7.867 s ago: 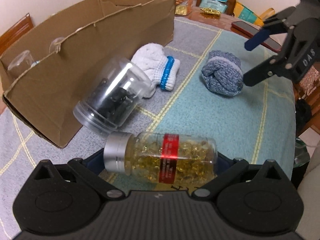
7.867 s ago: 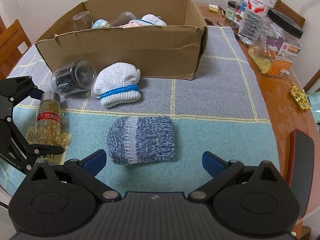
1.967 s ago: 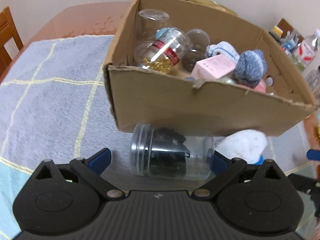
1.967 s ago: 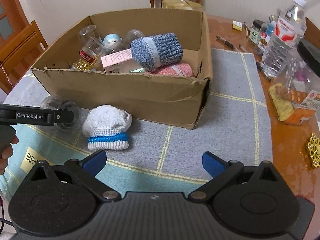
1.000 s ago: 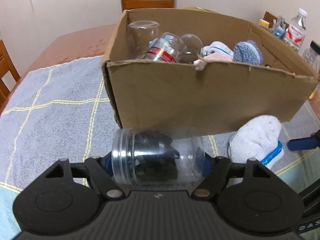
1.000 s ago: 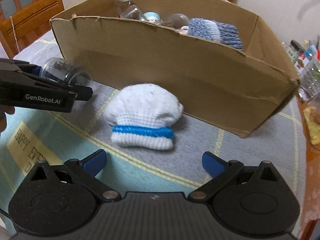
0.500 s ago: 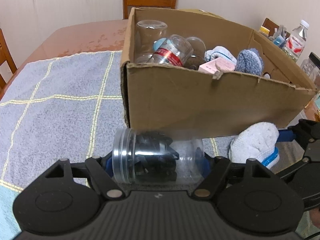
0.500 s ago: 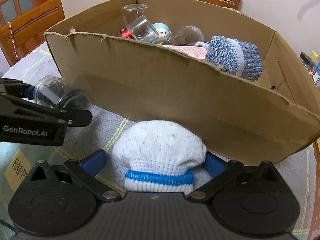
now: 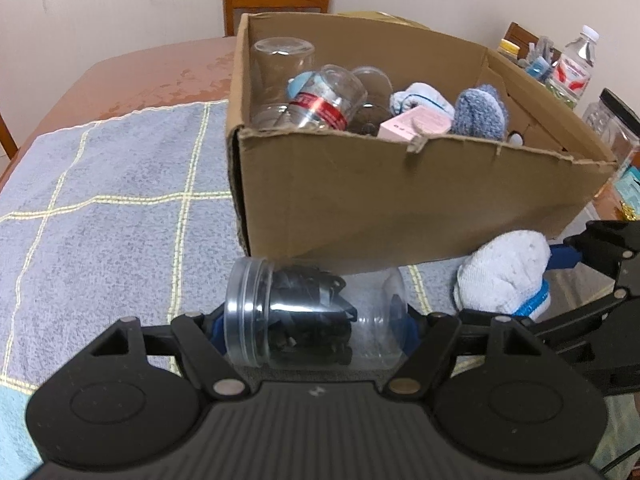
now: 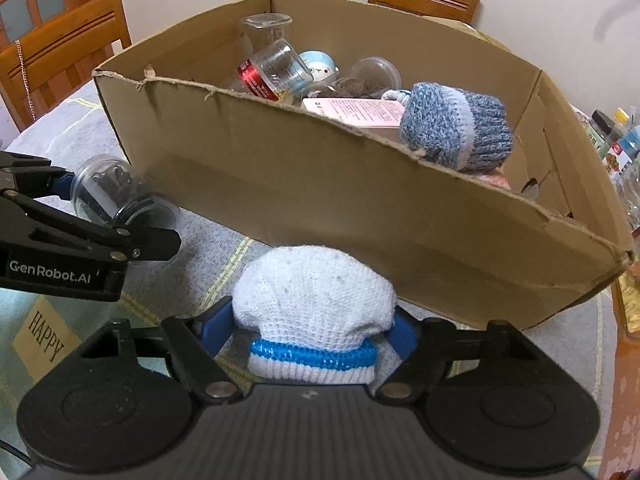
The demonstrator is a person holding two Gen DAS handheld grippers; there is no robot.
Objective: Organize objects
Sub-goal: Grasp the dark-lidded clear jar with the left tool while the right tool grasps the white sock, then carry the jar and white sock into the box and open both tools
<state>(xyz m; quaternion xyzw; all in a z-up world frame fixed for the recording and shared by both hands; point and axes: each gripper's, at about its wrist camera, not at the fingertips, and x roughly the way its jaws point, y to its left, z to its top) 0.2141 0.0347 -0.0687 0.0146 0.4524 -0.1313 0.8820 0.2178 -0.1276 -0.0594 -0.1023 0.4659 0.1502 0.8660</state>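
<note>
My left gripper (image 9: 312, 322) is shut on a clear plastic jar (image 9: 316, 318) with dark pieces inside, held sideways in front of the cardboard box (image 9: 400, 200). The jar also shows in the right wrist view (image 10: 108, 190). My right gripper (image 10: 308, 330) is shut on a white knitted sock roll with a blue band (image 10: 314, 312), close to the box's front wall (image 10: 320, 200). The sock roll also shows in the left wrist view (image 9: 504, 272). Inside the box lie a blue-grey sock roll (image 10: 456, 130), a pink carton (image 10: 352, 110) and several clear jars.
A grey and teal checked cloth (image 9: 112, 184) covers the wooden table (image 9: 152, 76). Bottles and jars (image 9: 572, 72) stand at the far right. Wooden chairs (image 10: 60, 48) stand round the table. A "HAPPY" card (image 10: 44, 340) lies on the cloth at the left.
My right gripper has closed on the white sock roll, which was between open fingers half a second ago. My left gripper has lifted the jar a little higher against the box.
</note>
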